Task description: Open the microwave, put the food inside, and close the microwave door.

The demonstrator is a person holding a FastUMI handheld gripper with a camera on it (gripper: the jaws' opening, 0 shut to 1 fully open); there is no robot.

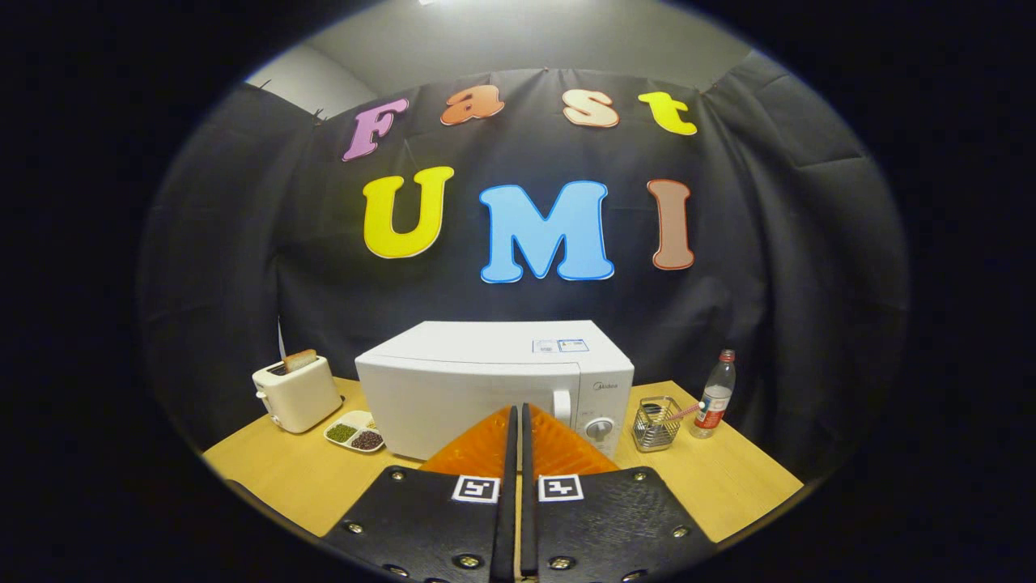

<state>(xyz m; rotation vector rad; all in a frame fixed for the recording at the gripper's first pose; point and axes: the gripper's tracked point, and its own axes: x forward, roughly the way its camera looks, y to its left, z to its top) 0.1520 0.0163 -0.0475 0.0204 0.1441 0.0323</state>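
- Closest to us, the gripper point(516, 417) has its 2 fingers pressed together with only a thin slit between them, and they hold nothing.
- Just beyond the fingertips stands the white microwave point(494, 389) on the wooden tabletop point(728, 478), door shut, its long side running across our line of approach.
- We judge the coming move turns on the door handle point(562, 405): it stands upright just right of the fingertips and a little beyond them, between the door panel and the control dial point(600, 429). The fingers would need to spread before they could take it.
- Food for the task looks to be the divided dish point(354, 431) of dark and green beans, lying left of the fingers, between the microwave's left front corner and the toaster point(296, 394). A slice of bread point(299, 360) sticks up from the toaster.
- Right of the fingers and past the microwave sit a wire basket point(655, 423) with a pink-handled utensil in it, then a plastic bottle point(715, 394) with a red cap.
- A small brand mark sits above the dial and 2 stickers lie on the microwave's top; the bottle carries a red label. We cannot read any of them at this size.
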